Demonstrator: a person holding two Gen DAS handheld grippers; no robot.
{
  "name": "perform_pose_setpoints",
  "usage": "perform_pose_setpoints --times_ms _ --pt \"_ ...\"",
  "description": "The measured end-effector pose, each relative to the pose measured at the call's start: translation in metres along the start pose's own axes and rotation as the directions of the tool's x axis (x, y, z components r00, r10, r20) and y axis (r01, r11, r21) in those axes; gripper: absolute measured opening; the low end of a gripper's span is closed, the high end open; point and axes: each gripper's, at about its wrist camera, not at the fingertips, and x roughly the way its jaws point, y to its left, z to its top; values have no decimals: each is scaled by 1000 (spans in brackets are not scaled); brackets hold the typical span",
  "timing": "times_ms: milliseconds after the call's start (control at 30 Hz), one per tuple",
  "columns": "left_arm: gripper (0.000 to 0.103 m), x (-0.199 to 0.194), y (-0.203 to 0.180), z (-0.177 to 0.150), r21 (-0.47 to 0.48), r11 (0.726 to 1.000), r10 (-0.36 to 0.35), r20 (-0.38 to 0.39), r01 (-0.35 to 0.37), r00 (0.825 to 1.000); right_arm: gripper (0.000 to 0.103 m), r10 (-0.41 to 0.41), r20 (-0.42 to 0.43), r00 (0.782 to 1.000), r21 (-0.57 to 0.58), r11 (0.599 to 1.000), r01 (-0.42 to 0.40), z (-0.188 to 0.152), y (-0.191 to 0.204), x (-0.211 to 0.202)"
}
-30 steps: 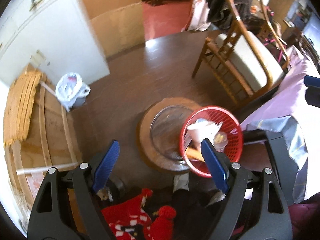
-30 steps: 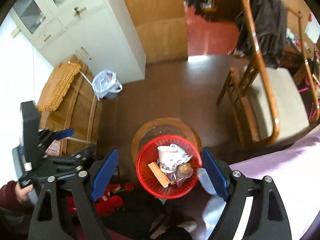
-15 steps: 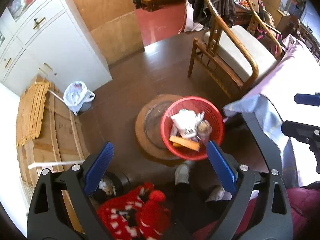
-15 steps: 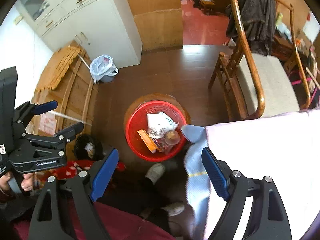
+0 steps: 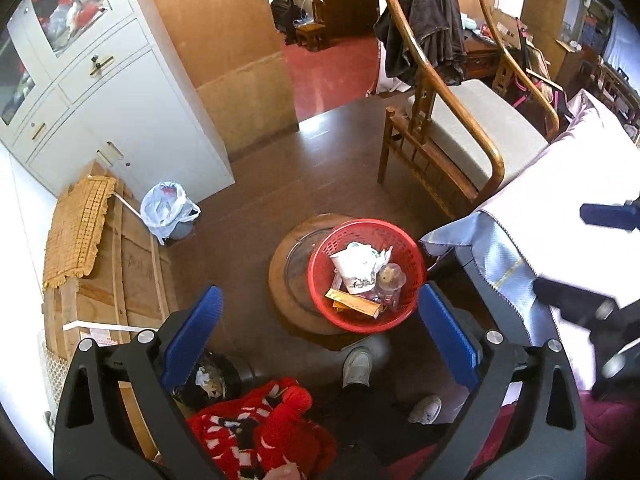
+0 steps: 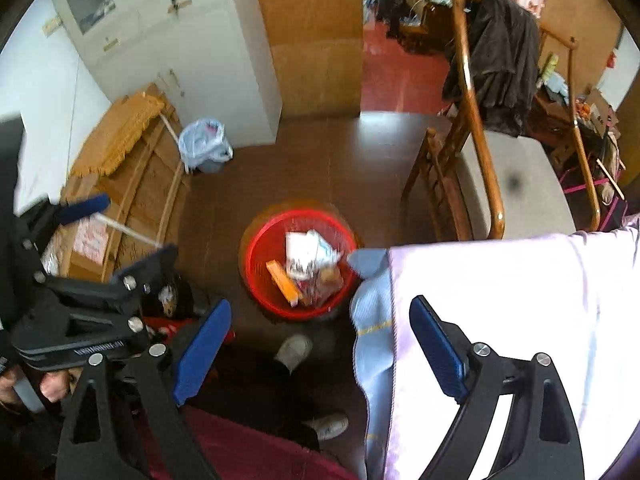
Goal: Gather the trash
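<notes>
Both tongs, left (image 5: 318,330) and right (image 6: 320,346), jaws spreading and empty above the red basket (image 5: 414,264) of trash; only the right view shows the left tool's unreadable lettering.

Red mesh basket (image 5: 370,276) upright on round wooden stool, holding crumpled paper, orange box, wrappers.

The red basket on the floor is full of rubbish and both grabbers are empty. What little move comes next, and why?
Probably lower the left gripper toward the round red plastic basket. Its jaws are opening with nothing between them, and the basket, holding a crumpled white paper cup and an orange packet, lies right ahead below it. The right gripper hangs above the table's pale cloth edge.
</notes>
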Motion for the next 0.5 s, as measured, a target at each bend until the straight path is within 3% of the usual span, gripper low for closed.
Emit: perform_pose_setpoints --times_ms 500 --pt "95 30 15 17 3 1000 -27 -60 27 998 89 -10 -69 998 -2 1000 10 20 8 31"
